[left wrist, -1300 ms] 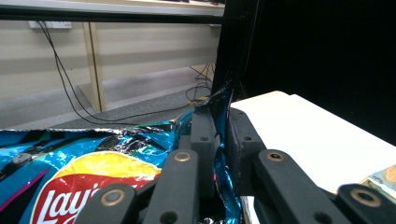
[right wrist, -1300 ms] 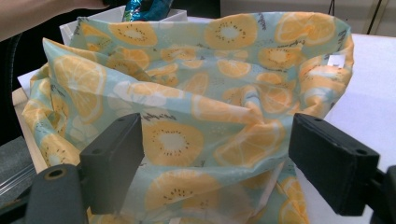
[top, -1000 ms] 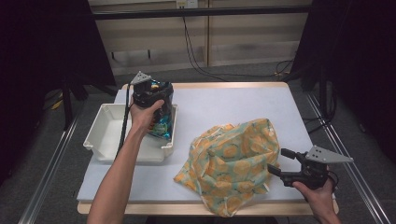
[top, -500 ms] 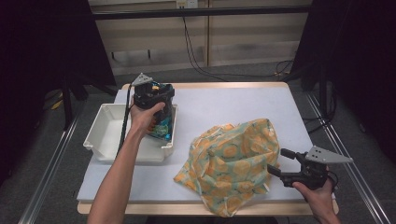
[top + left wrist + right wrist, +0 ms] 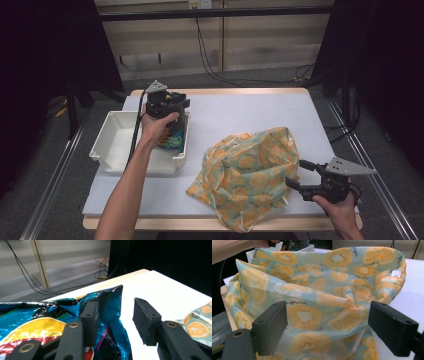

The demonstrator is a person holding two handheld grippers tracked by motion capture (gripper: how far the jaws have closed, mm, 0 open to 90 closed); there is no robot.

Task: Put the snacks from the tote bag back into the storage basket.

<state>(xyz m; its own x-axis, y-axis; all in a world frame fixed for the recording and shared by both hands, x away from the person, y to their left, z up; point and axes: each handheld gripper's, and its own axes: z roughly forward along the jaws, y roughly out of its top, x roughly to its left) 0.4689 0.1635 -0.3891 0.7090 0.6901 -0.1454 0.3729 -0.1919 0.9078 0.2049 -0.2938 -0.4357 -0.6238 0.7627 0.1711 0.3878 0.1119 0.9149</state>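
Table (image 5: 240, 107): white-topped, with a wooden edge strip showing at the far and near edges.

Bin (image 5: 112, 145): white plastic, rectangular, set at the left edge of the table about midway along it; its left part is seen bare.

Snack bag (image 5: 172, 137): glossy blue foil with yellow, red and black print, stood in the right end of the bin against its right wall. In the left gripper view its crumpled top corner (image 5: 110, 298) is seen between the jaws, lying against the left jaw; the right jaw stands clear of it.

Left gripper (image 5: 117, 315): held over the right end of the bin by the left hand (image 5: 155, 127), directly above the snack bag. Jaws are parted, with a clear gap between foil and right jaw.

Cloth bag (image 5: 250, 172): thin fabric, pale green printed with orange citrus slices, slumped in folds toward the near right corner of the table, its lower edge hanging over the near edge. In the right gripper view its rumpled body (image 5: 322, 297) is seen beyond the jaws.

Right gripper (image 5: 295, 175): held by the right hand (image 5: 340, 210) at the near right corner, pointed left at the cloth bag. Jaws are spread wide, nothing gripped; whether the tips touch the fabric cannot be told.
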